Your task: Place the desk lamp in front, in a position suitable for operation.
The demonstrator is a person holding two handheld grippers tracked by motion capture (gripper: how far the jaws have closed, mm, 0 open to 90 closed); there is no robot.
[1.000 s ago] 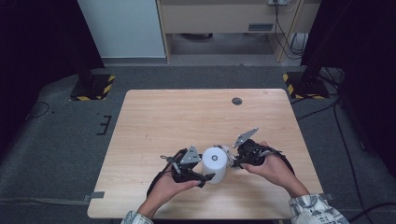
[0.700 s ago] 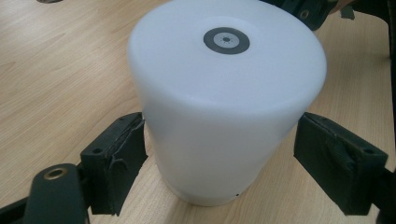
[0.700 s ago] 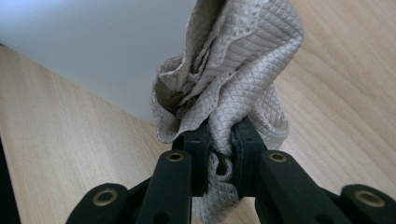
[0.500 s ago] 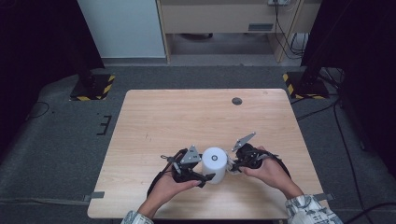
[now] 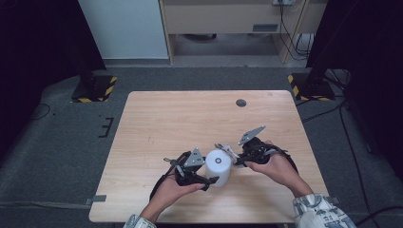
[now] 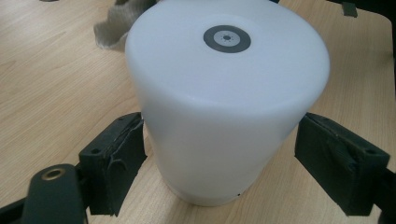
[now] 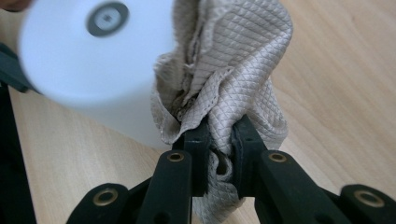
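We hold the white cylinder (image 6: pixel 224 107) upright near the table's (image 5: pixel 157 118) front edge — our left gripper (image 5: pixel 202 176) clamps its base, our right gripper (image 7: pixel 219 154) pinches the beige cloth (image 7: pixel 224 74) against its side. We judge firm, even strokes best — the left holding it steady.

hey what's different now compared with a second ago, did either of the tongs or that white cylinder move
Very little. The right tongs, shut on the beige cloth, shifted slightly beside the white cylinder, keeping the cloth against its side. Nothing was picked up or let go. The left tongs stayed put, jaws still on either side of the cylinder's base, and the cylinder stands upright in the same spot on the table.
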